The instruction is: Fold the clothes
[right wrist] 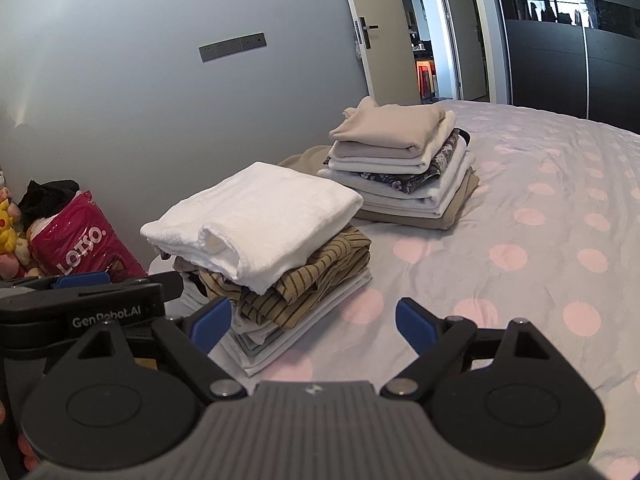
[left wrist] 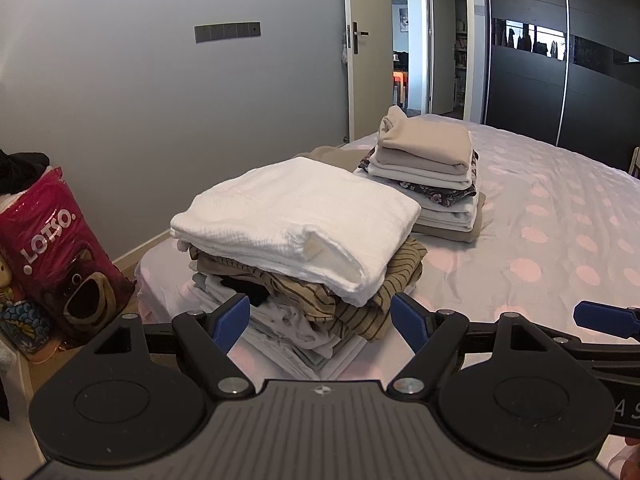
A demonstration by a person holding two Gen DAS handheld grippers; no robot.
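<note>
Two stacks of folded clothes lie on the bed. The near stack (left wrist: pixel 296 248) (right wrist: pixel 264 240) has a white textured garment (left wrist: pixel 296 216) (right wrist: pixel 256 216) on top of a striped olive piece (left wrist: pixel 360 300) (right wrist: pixel 312 280) and pale layers. Behind it, the far stack (left wrist: pixel 432 176) (right wrist: pixel 404 164) is topped by a beige garment (left wrist: pixel 428 140) (right wrist: pixel 392 126). My left gripper (left wrist: pixel 320 320) is open just in front of the near stack, holding nothing. My right gripper (right wrist: pixel 310 326) is open too, empty, at the near stack's right front corner. Each gripper shows at the edge of the other's view.
The bed (left wrist: pixel 560 220) (right wrist: pixel 540 220) has a lilac cover with pink dots, bare to the right of the stacks. A pink LOTSO bag (left wrist: pixel 52 252) (right wrist: pixel 80 244) and plush toys (right wrist: pixel 10 236) stand on the floor at left. Grey wall, open door (left wrist: pixel 368 44) and dark wardrobe (left wrist: pixel 560 60) lie behind.
</note>
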